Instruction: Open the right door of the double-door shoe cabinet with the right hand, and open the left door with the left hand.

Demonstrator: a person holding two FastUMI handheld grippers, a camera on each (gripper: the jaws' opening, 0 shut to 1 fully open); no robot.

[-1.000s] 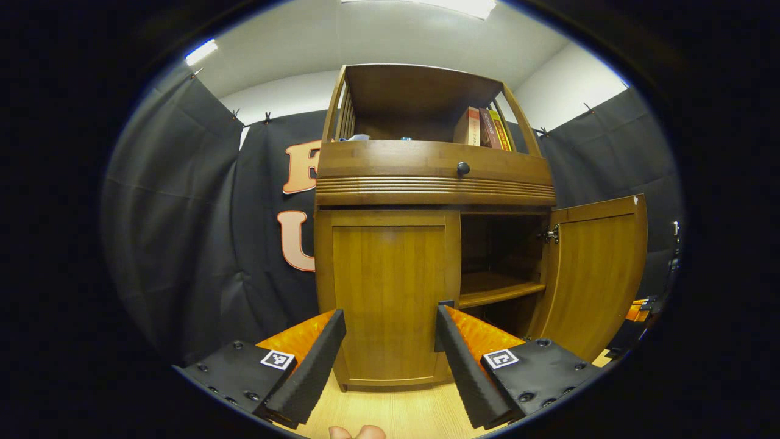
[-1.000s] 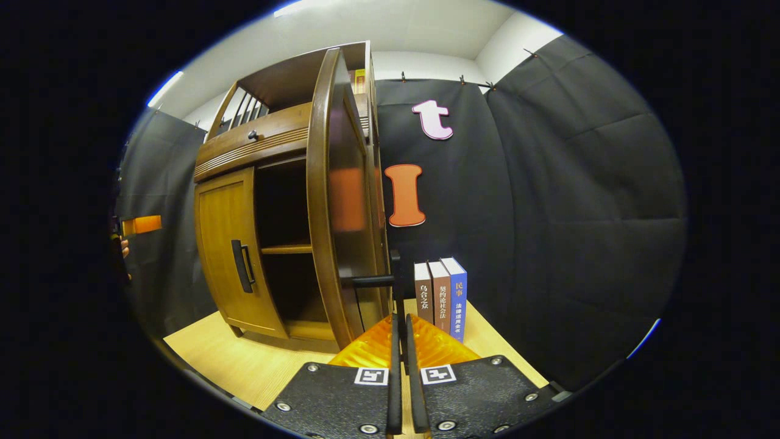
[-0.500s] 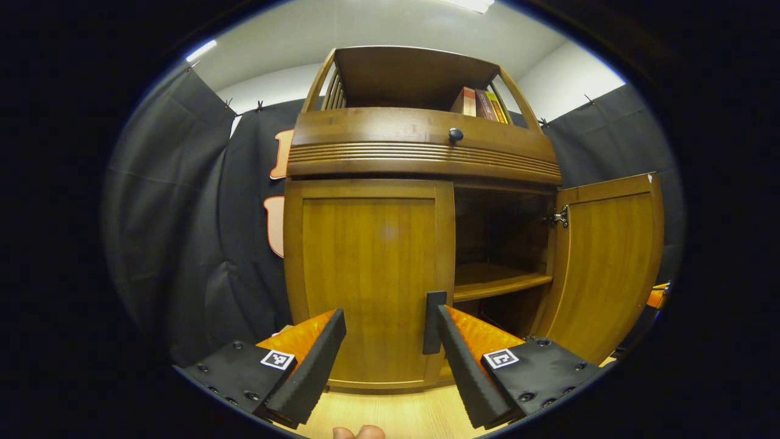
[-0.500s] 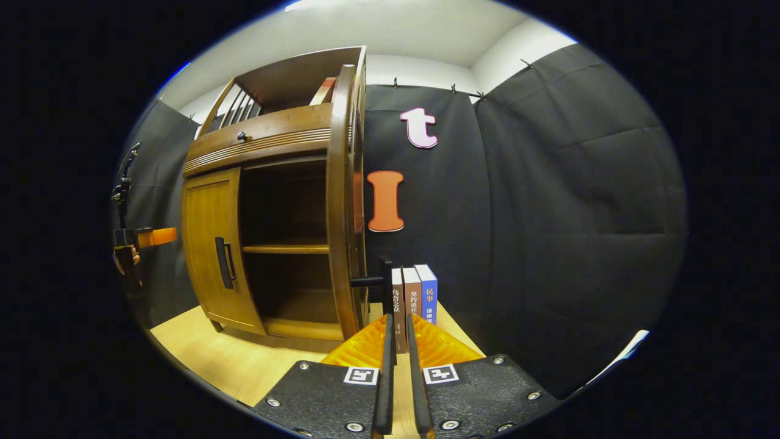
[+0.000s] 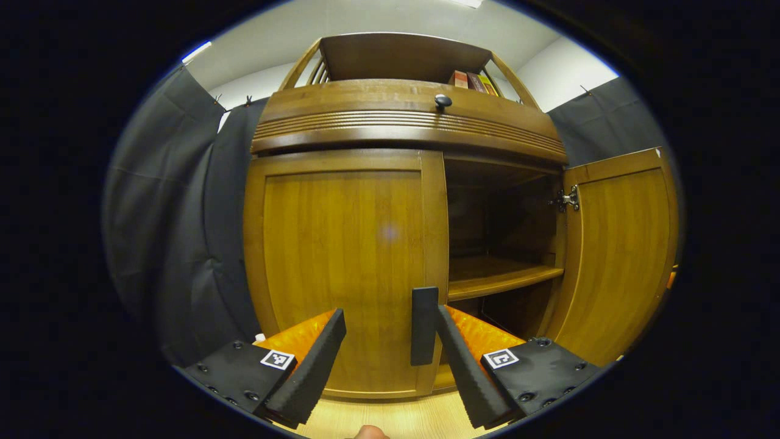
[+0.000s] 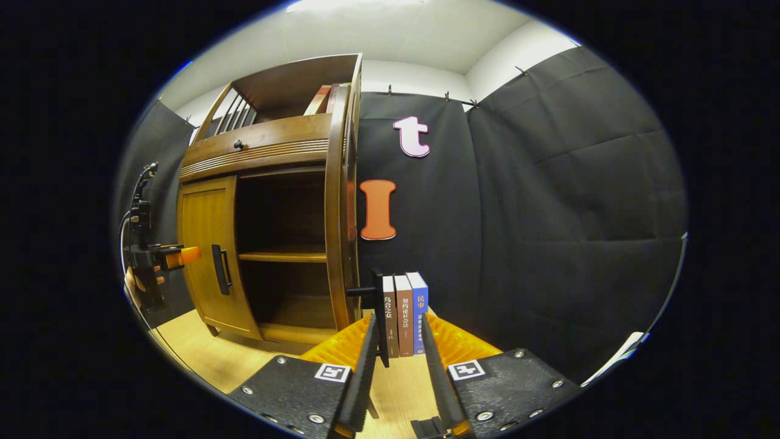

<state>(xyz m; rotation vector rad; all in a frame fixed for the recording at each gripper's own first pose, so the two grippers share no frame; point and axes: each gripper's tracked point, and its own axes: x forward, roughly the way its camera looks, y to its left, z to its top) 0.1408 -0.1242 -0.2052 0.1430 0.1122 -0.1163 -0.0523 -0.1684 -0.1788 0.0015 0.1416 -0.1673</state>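
Right brown wooden cabinet door (image 5: pixel 615 244) swung open; right tongs (image 6: pixel 396 360) parted, its handle between them, ungripped. Left wooden door (image 5: pixel 341 268) closed. Left tongs (image 5: pixel 390 353) open around its rigid black bar handle (image 5: pixel 424 326): grip there; door likely stiff, hinged.

The left gripper (image 5: pixel 382 353) points forward, fingers (image 5: pixel 308 372) spread wide. The right gripper (image 6: pixel 396 372) has its fingers (image 6: pixel 359 378) parted, level.

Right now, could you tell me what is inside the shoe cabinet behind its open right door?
Behind the open right door, the shoe cabinet shows one bare wooden shelf with dark space above and below it. The half behind the shut left door is covered.
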